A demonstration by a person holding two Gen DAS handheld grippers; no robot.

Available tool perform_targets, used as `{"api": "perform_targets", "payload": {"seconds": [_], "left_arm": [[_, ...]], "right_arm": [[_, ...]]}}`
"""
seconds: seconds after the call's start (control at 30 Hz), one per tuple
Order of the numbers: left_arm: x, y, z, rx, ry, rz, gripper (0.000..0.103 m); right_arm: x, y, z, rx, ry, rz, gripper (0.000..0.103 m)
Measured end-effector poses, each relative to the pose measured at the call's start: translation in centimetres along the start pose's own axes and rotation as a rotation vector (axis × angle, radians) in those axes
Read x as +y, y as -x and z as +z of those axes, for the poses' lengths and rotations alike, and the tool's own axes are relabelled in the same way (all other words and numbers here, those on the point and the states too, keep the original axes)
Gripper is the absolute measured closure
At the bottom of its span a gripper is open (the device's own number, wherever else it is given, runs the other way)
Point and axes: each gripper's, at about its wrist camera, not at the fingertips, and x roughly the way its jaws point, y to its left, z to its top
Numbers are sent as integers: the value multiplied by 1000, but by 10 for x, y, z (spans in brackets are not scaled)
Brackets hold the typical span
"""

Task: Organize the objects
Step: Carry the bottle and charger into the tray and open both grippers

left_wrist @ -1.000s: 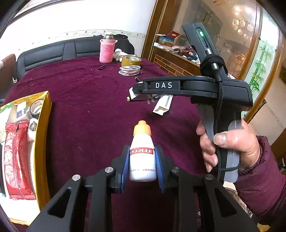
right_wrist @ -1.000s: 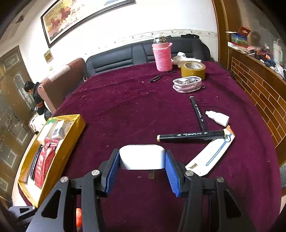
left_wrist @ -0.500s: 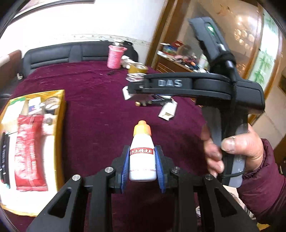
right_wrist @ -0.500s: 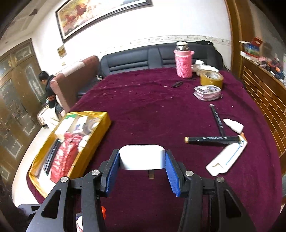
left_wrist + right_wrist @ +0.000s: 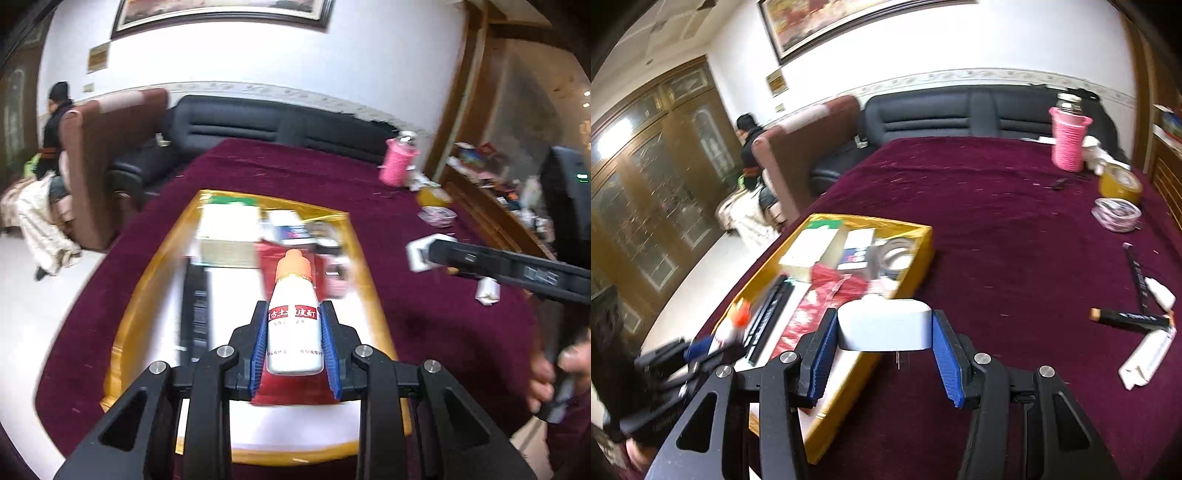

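Blue-padded, our left tongs (image 5: 293,341) clamp the white bottle (image 5: 294,328) above the yellow box (image 5: 147,295); our right tongs (image 5: 884,354) grip a white charger (image 5: 884,328) over the box's near edge on the maroon worktop (image 5: 1015,229).

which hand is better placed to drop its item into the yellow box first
Left, probably. The left gripper holds the white bottle over the yellow box; the right gripper holds the white charger at the box's near side.
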Motion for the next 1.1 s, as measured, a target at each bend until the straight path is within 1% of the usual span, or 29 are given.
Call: {"api": "perform_targets", "payload": {"seconds": [0.07, 0.23, 0.4, 0.5, 0.63, 0.8, 0.83, 0.87, 0.9, 0.97, 1.0, 1.07, 1.1], "left_arm": [[13, -9, 4, 18, 3, 31, 77], [39, -29, 6, 65, 25, 59, 77], [43, -49, 4, 115, 35, 54, 77], [41, -63, 4, 143, 29, 54, 77], [42, -76, 1, 180, 37, 51, 77], [49, -79, 0, 194, 78, 47, 77], [51, -80, 0, 198, 91, 42, 74], [52, -80, 0, 201, 101, 32, 68], [52, -80, 1, 201, 107, 28, 65], [52, -78, 1, 197, 113, 41, 55], [52, -77, 1, 195, 117, 47, 53], [53, -75, 0, 191, 129, 54, 42], [53, -74, 0, 190, 136, 64, 39]], "right_arm": [[14, -15, 0, 26, 27, 13, 48], [39, -41, -8, 81, 76, 26, 48], [54, -61, -17, 116, 144, -19, 48], [61, -71, -21, 124, 189, -70, 48], [62, -79, -23, 131, 203, -91, 48], [66, -85, -24, 127, 238, -115, 48], [67, -86, -24, 124, 248, -122, 48], [69, -88, -24, 118, 264, -132, 48], [70, -89, -24, 115, 274, -141, 48], [71, -93, -23, 111, 290, -159, 48], [70, -95, -22, 112, 289, -162, 48], [67, -98, -20, 118, 282, -162, 47], [66, -99, -20, 122, 279, -163, 46]]}}
